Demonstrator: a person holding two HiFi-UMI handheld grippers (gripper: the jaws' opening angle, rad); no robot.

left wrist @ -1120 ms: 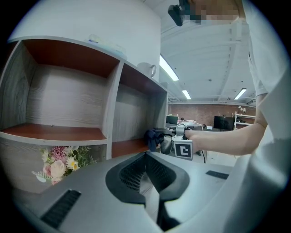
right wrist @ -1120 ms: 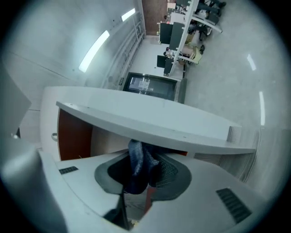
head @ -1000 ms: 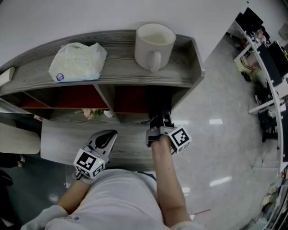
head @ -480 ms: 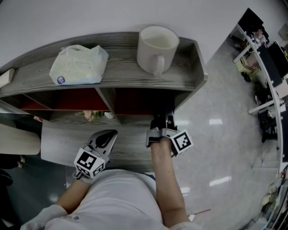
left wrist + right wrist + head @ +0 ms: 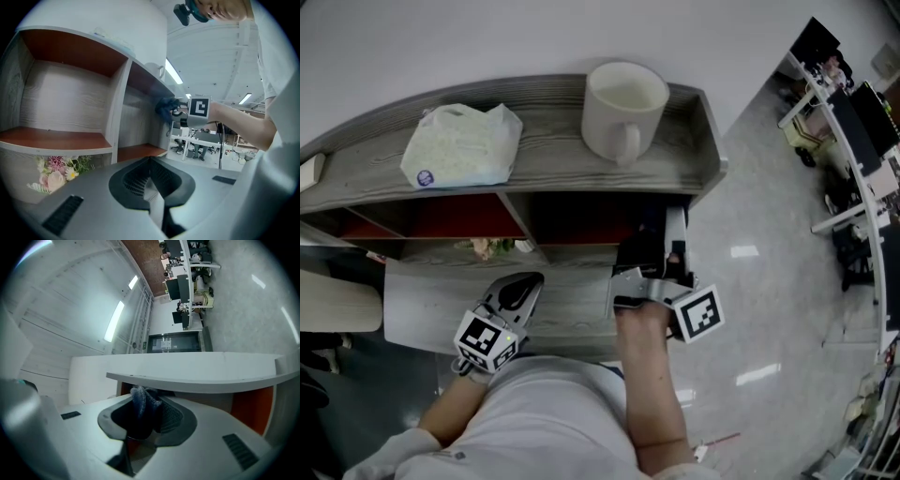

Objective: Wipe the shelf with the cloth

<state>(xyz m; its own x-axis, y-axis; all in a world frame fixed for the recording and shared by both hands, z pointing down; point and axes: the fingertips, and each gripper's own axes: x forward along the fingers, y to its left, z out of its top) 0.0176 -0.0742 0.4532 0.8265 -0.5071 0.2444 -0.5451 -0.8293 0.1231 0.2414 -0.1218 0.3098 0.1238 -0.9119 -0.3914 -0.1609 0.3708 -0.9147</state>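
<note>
Right tongs (image 5: 146,412) higher than before, blue cloth (image 5: 142,401) between them, beside shelf (image 5: 553,141).

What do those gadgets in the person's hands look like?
The left gripper and right gripper are alike: a broad pale-grey body ending in dark, ridged jaw pads shaped like a teardrop. The left cube and right cube bear black-and-white square markers. The person wears a white top.

The shelf's (image 5: 548,131) two compartments (image 5: 65,103) stand open either side of an upright divider (image 5: 117,108), while a mug (image 5: 622,108) and a bag (image 5: 459,145) occupy its top.
</note>
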